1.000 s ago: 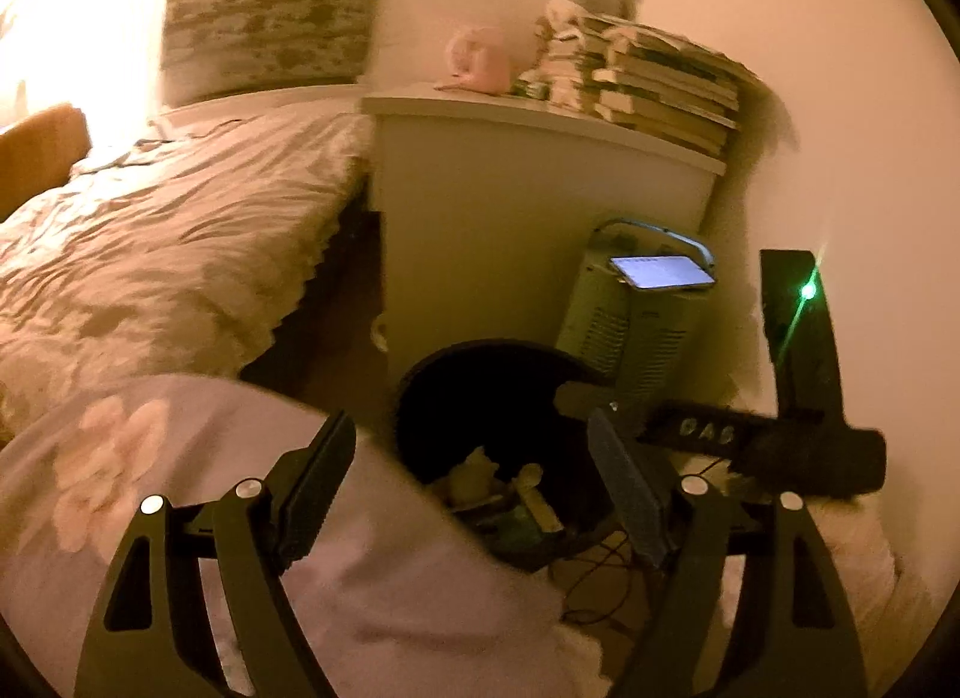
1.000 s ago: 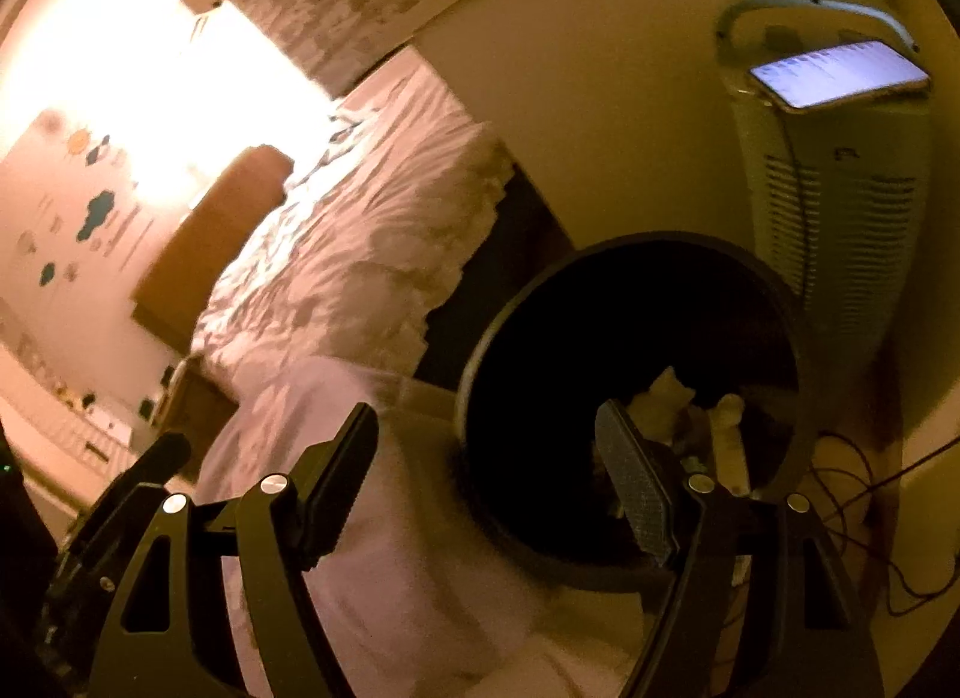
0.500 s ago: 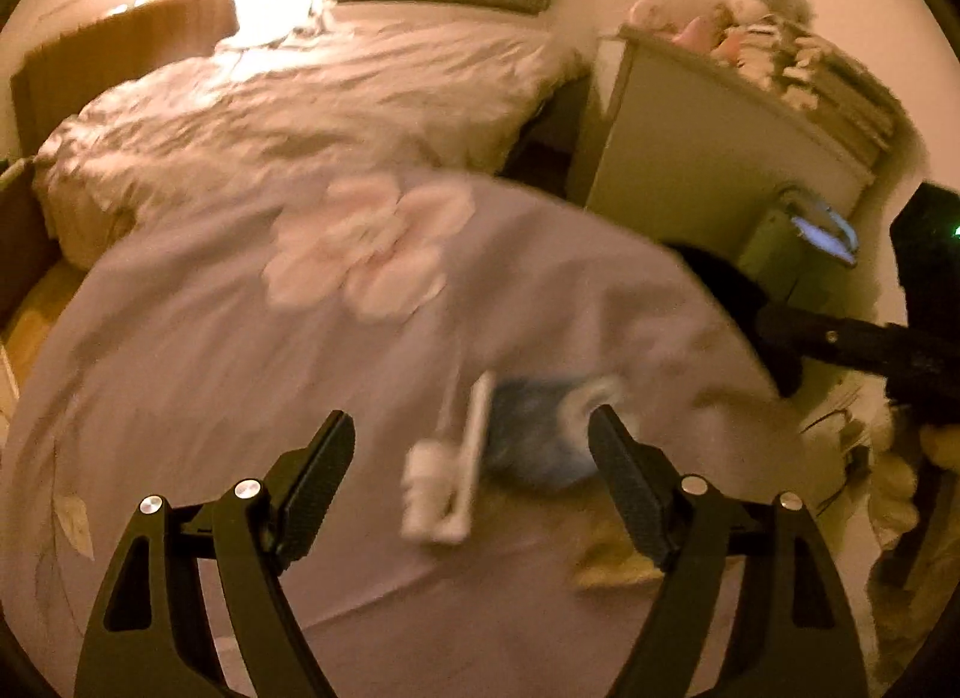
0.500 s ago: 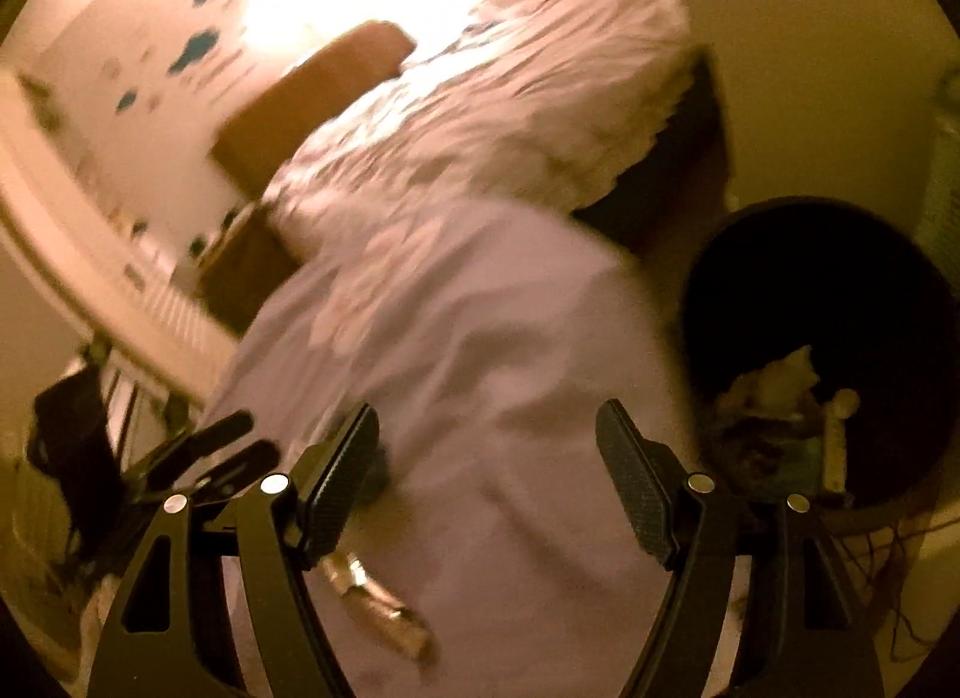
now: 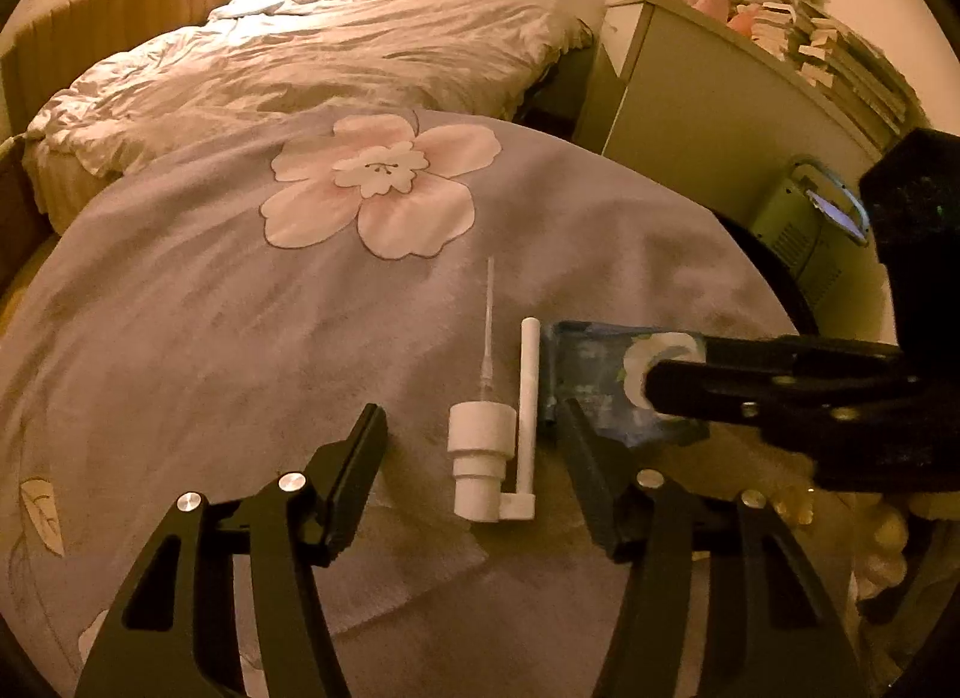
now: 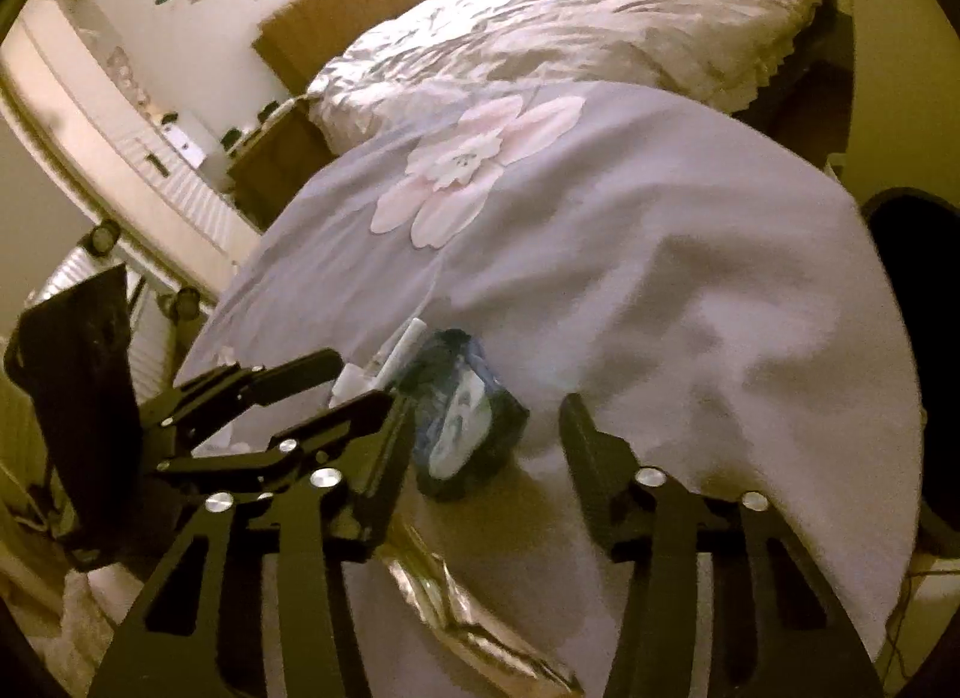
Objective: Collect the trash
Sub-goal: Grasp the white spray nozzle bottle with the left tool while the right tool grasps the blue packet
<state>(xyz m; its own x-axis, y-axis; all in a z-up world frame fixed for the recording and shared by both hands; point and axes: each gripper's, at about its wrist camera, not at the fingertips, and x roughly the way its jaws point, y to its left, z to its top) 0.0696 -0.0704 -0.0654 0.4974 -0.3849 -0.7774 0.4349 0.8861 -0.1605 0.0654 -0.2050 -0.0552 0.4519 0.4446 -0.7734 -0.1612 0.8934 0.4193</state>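
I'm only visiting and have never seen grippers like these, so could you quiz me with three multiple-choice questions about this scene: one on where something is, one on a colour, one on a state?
1. Where does the white pump lie?
A. on the flowered cover
B. inside the bin
C. on the stacked books

2. What colour is the packet beside the pump?
A. red
B. blue
C. orange

3. How does the left gripper stand to the pump?
A. clamped on it, lifted clear
B. jaws apart, pump between them, untouched
C. shut, off to one side

Answers:
1. A: the pump rests on the cover, below its large pink flower.
2. B: the packet's wrapping is blue with a pale patch.
3. B: cover shows on both sides of the pump, between it and each finger; the jaws have just been closing.
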